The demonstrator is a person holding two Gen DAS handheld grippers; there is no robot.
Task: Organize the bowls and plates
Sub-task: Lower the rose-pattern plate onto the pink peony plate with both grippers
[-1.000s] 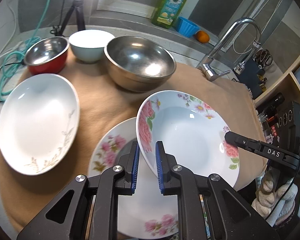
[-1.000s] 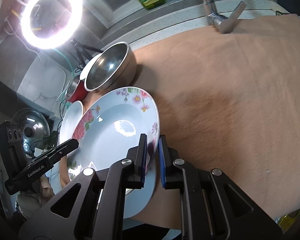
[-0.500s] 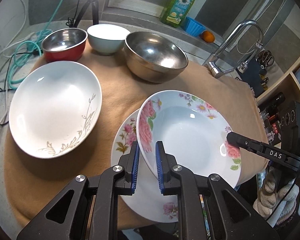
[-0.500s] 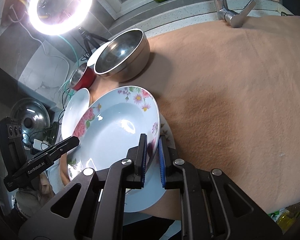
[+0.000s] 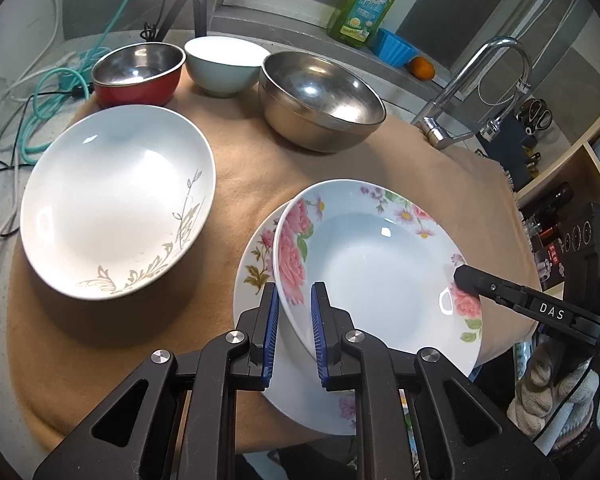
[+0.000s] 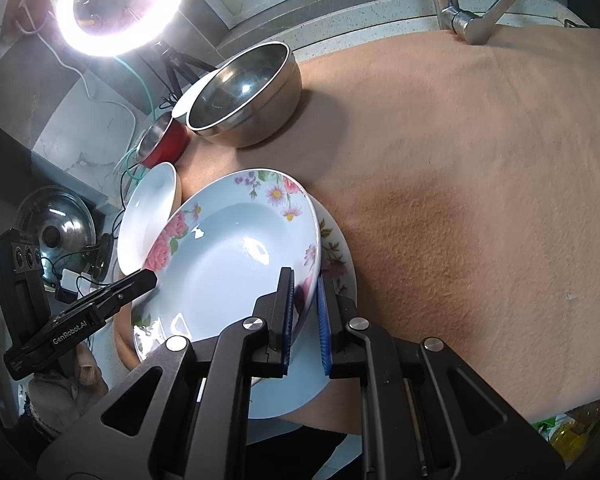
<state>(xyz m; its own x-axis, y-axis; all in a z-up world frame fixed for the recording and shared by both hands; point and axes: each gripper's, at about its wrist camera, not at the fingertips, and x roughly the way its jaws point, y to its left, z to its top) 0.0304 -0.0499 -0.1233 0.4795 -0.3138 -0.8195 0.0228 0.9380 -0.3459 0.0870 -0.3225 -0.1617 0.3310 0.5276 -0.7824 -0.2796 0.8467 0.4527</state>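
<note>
Underfoot: a tan felt cloth covers the worktop; a speckled stone ledge and a chrome faucet stand behind it
Room: a green soap bottle and a small blue cup sit on the ledge
Left view only: the whole white leaf-patterned plate; a pale ceramic bowl
Right view only: a glowing ring light; a pot lid off to the side
Shapes: a large steel bowl, rounded, shiny; a red bowl lined in steel
Rose plate: glossy, deep; held tilted just over a floral plate lying on the cloth
Left tool: clamped on the rose plate's near rim
Right tool: clamped on its opposite rim
</note>
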